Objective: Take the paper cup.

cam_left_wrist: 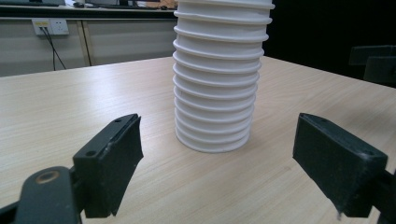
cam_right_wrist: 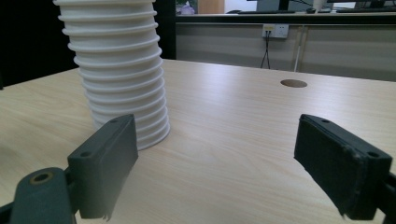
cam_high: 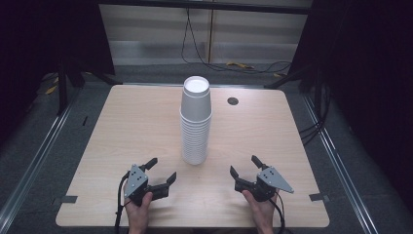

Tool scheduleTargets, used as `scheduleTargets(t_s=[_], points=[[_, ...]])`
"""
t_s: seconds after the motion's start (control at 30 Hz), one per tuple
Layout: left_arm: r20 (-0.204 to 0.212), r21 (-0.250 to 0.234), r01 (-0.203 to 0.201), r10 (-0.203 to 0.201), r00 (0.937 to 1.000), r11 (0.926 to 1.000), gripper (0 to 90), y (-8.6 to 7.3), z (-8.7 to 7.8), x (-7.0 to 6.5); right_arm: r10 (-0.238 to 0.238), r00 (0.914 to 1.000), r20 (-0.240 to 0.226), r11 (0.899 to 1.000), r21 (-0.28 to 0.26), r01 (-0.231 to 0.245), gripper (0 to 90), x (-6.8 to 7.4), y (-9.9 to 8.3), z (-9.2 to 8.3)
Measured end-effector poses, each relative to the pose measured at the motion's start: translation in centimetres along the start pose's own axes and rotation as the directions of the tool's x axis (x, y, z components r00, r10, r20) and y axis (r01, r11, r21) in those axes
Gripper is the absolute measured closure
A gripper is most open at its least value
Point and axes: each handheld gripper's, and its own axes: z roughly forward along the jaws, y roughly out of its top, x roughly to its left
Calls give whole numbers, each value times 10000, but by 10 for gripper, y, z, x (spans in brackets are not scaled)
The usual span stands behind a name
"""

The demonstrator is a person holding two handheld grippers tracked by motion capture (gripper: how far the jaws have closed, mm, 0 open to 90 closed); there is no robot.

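Jaws on both grippers stand wide with nothing between them: the left gripper point(cam_high: 159, 174) and right gripper point(cam_high: 245, 168) sit low near the table's point(cam_high: 122, 131) near edge, well apart. Between and beyond them, a tall stack of white cups point(cam_high: 196, 122) stands upright at mid-table. It looks light, thin-walled and easily crushed or tipped; the ribbed rims offer a hold, and pinching the top cup while steadying lower ones seems safest. Bare wood surrounds the stack on all sides, a small hole point(cam_high: 233, 101) lying toward the far right.
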Motion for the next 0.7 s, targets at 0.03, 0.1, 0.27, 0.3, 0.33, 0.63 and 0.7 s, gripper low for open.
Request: scheduleTargets(t_s=[0.03,0.1,0.27,0.3,0.33,0.63,0.7], points=[[0,0,0,0,10000,10000,156,0,0,0,0,10000,0,10000,0,0,132,0,0,0],[-14,-11,35,-35,10000,10000,154,0,0,0,-21,9998,-206,10000,9,21,133,2,3,0],[39,-35,148,-148,9999,9999,155,0,0,0,57,9981,-621,9998,168,-47,140,8,8,0],[28,-43,122,-122,9999,9999,155,0,0,0,134,9978,-655,9997,219,-120,140,9,10,1],[29,-68,130,-130,9999,9999,154,0,0,0,92,9973,-722,9997,219,-76,140,9,11,2],[138,-83,32,-31,9999,10000,155,0,0,0,286,9883,-1496,9993,264,-250,145,8,24,8],[118,-44,23,-22,9999,10000,155,0,0,0,144,9866,-1624,9997,214,-111,150,9,28,9]])
